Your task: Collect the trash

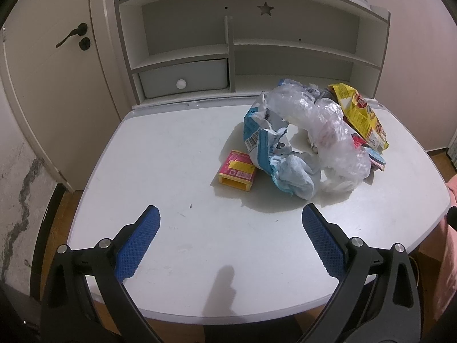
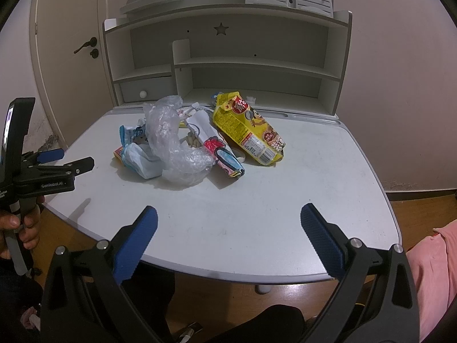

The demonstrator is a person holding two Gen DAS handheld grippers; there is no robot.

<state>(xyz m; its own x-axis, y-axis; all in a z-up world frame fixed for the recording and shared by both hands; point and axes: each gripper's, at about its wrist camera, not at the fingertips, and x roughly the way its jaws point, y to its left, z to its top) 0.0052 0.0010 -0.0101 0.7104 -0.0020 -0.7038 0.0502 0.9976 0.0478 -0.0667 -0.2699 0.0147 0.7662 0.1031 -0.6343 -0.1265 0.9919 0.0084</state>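
A heap of trash lies on the white desk (image 1: 171, 157): a small yellow and pink box (image 1: 236, 170), a crumpled blue and white wrapper (image 1: 274, 154), clear plastic film (image 1: 322, 120) and a yellow snack bag (image 1: 360, 111). My left gripper (image 1: 230, 217) is open and empty, hovering over the desk's near part, short of the box. In the right wrist view the same heap shows: the film (image 2: 174, 143), the yellow bag (image 2: 248, 128) and a colourful wrapper (image 2: 225, 157). My right gripper (image 2: 228, 217) is open and empty above the desk's front edge. The left gripper (image 2: 57, 160) shows at the left.
A white hutch with shelves (image 1: 285, 48) and a small drawer (image 1: 182, 78) stands at the desk's back. A door (image 1: 57, 71) is at the left. Wooden floor (image 2: 414, 208) lies to the right. Pink cloth (image 2: 434, 271) is near the right gripper.
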